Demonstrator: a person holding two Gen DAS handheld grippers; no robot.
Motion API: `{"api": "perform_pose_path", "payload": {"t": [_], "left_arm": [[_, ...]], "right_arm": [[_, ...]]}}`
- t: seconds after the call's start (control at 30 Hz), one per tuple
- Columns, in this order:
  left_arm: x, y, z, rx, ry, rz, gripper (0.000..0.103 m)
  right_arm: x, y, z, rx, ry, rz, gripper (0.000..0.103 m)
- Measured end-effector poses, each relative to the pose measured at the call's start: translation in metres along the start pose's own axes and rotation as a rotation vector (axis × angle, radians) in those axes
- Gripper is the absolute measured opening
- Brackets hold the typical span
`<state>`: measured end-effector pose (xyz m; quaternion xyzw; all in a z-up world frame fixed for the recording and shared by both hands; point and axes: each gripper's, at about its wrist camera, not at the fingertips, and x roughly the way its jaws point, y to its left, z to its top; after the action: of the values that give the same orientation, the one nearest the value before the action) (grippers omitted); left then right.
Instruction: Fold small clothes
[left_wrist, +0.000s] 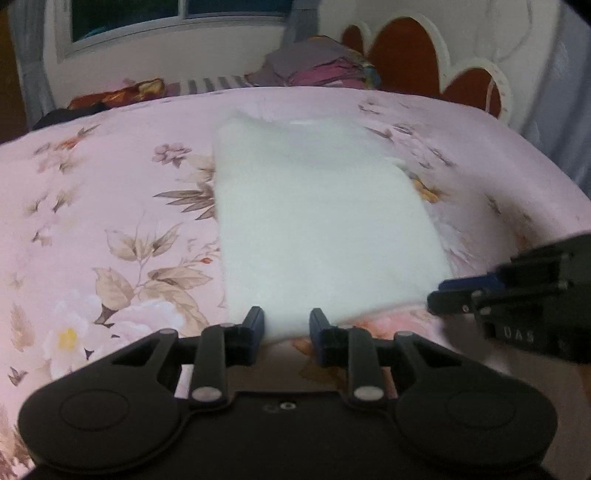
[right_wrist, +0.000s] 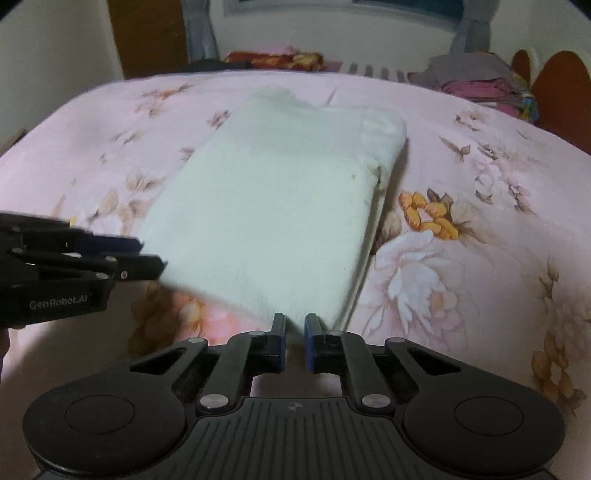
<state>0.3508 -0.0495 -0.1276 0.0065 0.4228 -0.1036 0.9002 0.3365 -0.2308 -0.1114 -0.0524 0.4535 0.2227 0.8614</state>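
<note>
On the pink flowered bedspread in front of you lies the white cloth, folded into a thick flat pad with its near edge toward you. Your left gripper sits at that near edge with a clear gap between its two fingers, and the white edge shows in the gap, but the pads do not press on it. Your right gripper is at the cloth's near corner. Its fingers stand close together with only a thin slit between them, and nothing is pinched there. In the left view the right gripper comes in from the right side, and part of it is cut off by the picture's edge. Both pictures are blurry, so the folds and layers along the cloth's right side are hard to make out. At the far end of the bed you can see a pile of clothes in grey and purple, next to a red and white headboard. A window sits high on the wall, and its top is cut off. Some dark and orange things at the far left edge of the bed are too fuzzy to name.
</note>
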Motion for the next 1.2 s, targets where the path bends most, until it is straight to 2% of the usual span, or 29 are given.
{"api": "perform_pose_path", "payload": {"t": [0.03,0.1,0.23,0.3,0.37,0.43,0.47,0.5,0.67,0.73,0.83,0.9,0.93,1.0,1.2], "left_arm": [[-0.006,0.003,0.003,-0.018,-0.033,-0.008,0.026],[-0.012,0.008,0.019,-0.023,-0.111,-0.024,0.029],[0.015,0.022,0.070,-0.014,-0.175,-0.019,0.031],[0.032,0.023,0.089,-0.042,-0.172,-0.011,0.031],[0.053,0.025,0.099,-0.062,-0.131,-0.053,0.031],[0.077,0.018,0.095,-0.054,-0.017,-0.121,0.031],[0.078,0.015,0.092,-0.049,-0.033,-0.131,0.031],[0.077,0.015,0.092,-0.061,-0.039,-0.128,0.031],[0.064,0.017,0.084,-0.100,-0.053,-0.163,0.031],[0.053,0.017,0.078,-0.106,-0.052,-0.153,0.031],[0.036,0.013,0.057,-0.131,-0.055,-0.164,0.031],[0.037,0.007,0.039,-0.123,-0.004,-0.174,0.031],[0.038,0.003,0.031,-0.123,-0.002,-0.166,0.032],[0.033,-0.002,0.023,-0.123,-0.016,-0.166,0.032],[0.014,0.002,0.037,-0.104,-0.044,-0.069,0.034]], "right_arm": [[-0.003,-0.003,0.003,0.008,-0.006,0.014,0.010],[-0.012,-0.016,0.017,0.054,-0.086,0.040,0.010],[-0.006,-0.035,0.078,0.078,-0.218,-0.003,0.010],[0.009,-0.039,0.106,0.084,-0.239,-0.003,0.010],[0.030,-0.035,0.119,0.018,-0.216,-0.020,0.010],[0.058,-0.038,0.113,-0.029,-0.103,-0.071,0.010],[0.065,-0.044,0.105,-0.021,-0.074,-0.085,0.009],[0.063,-0.050,0.097,-0.006,-0.099,-0.086,0.010],[0.057,-0.051,0.100,-0.006,-0.076,-0.091,0.010],[0.045,-0.052,0.101,0.005,-0.115,-0.096,0.010],[0.016,-0.048,0.086,0.028,-0.157,-0.022,0.010],[0.011,-0.036,0.073,0.004,-0.134,0.028,0.010],[0.015,-0.031,0.063,-0.003,-0.096,0.052,0.010],[0.032,-0.025,0.044,-0.023,-0.016,0.014,0.010],[0.005,-0.040,0.048,0.075,-0.106,0.059,0.010]]}}
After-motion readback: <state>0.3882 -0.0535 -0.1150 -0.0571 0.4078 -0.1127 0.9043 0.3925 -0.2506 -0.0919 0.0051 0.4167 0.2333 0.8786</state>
